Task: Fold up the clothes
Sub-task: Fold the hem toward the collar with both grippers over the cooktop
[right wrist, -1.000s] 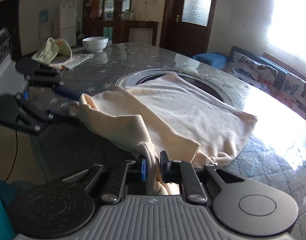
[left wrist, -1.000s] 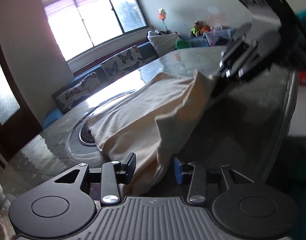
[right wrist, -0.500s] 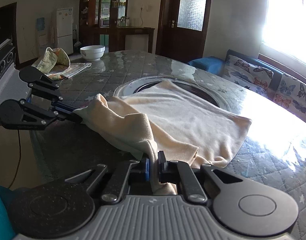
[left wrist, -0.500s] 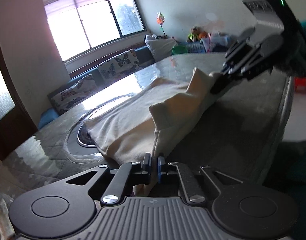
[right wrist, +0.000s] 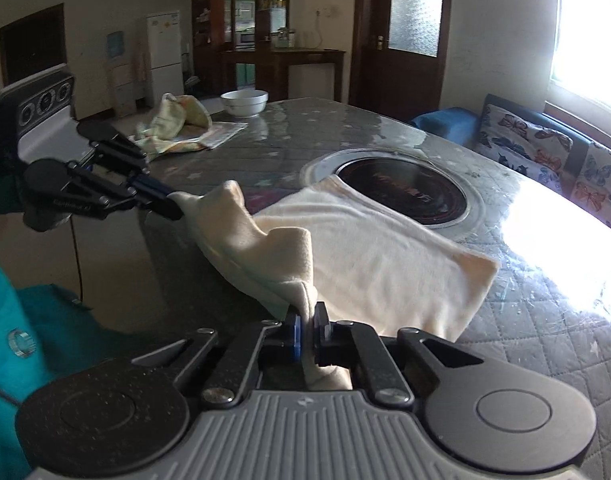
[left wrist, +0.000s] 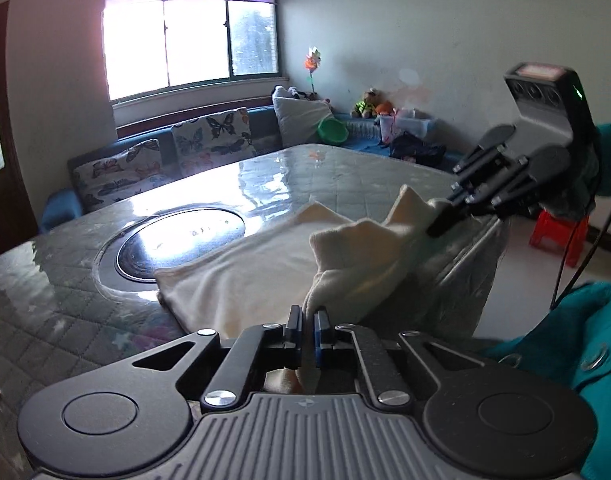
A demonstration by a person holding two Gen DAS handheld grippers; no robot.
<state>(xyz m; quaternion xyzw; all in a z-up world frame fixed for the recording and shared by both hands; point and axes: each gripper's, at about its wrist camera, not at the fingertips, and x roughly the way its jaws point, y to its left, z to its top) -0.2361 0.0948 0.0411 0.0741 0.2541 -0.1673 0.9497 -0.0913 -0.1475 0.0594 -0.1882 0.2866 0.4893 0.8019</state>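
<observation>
Left gripper (left wrist: 308,330): jaws nearly together, pinching a corner of the cream cloth (left wrist: 265,276). Cloth rises directly out of the fingertips and runs forward and to the right of them.

Right gripper (right wrist: 308,332): jaws nearly together, clamped on the other near corner of the same cloth (right wrist: 369,256); a tail of fabric hangs down behind the fingers. Cloth extends ahead and to the left toward the left gripper (right wrist: 173,206).

Cloth: pale cream, soft napped fabric. Near edge lifted between both grippers, sagging and rumpled in a raised fold. Far portion lies flat on the quilted table (right wrist: 545,320), its far edge overlapping the round inset cooktop (right wrist: 401,192).
</observation>
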